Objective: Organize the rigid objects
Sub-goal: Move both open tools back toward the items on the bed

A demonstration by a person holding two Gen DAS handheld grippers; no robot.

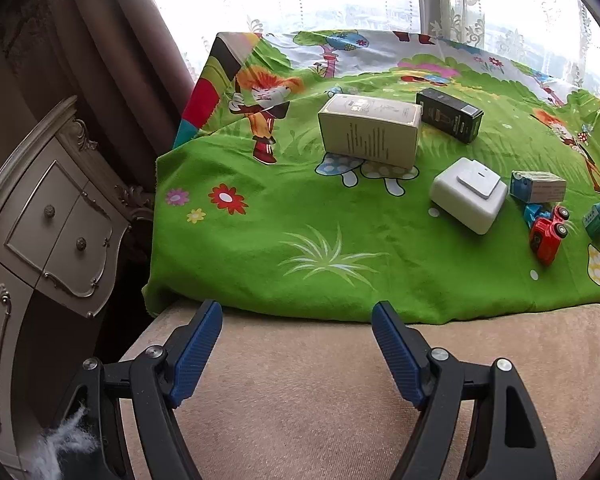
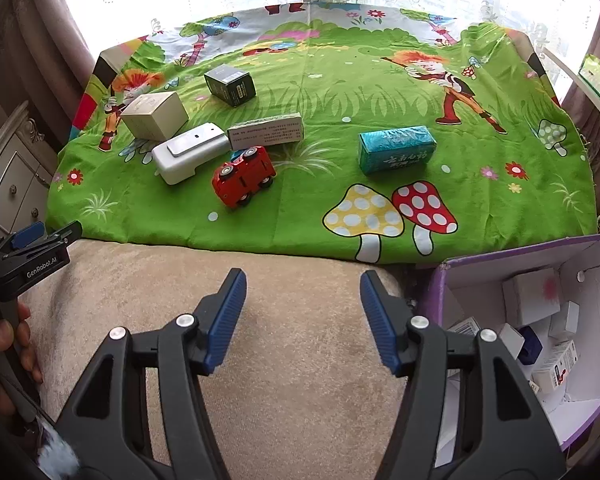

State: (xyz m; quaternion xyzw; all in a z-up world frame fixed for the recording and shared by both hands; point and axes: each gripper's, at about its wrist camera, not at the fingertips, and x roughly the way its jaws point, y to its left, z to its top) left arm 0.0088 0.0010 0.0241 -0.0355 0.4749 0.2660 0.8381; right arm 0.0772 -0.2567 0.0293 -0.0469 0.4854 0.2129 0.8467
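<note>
On a green cartoon cloth lie a beige box, a dark box, a white device, a long pale box, a red toy car on its side and a teal packet. The left wrist view shows the same beige box, dark box, white device and red car. Both grippers hover over the beige cushion short of the cloth. My left gripper is open and empty. My right gripper is open and empty too.
A purple-rimmed white box holding several small boxes stands at the lower right. A carved cabinet with drawers stands left of the cushion. Curtains and a bright window run behind. A hand holds the left gripper's handle.
</note>
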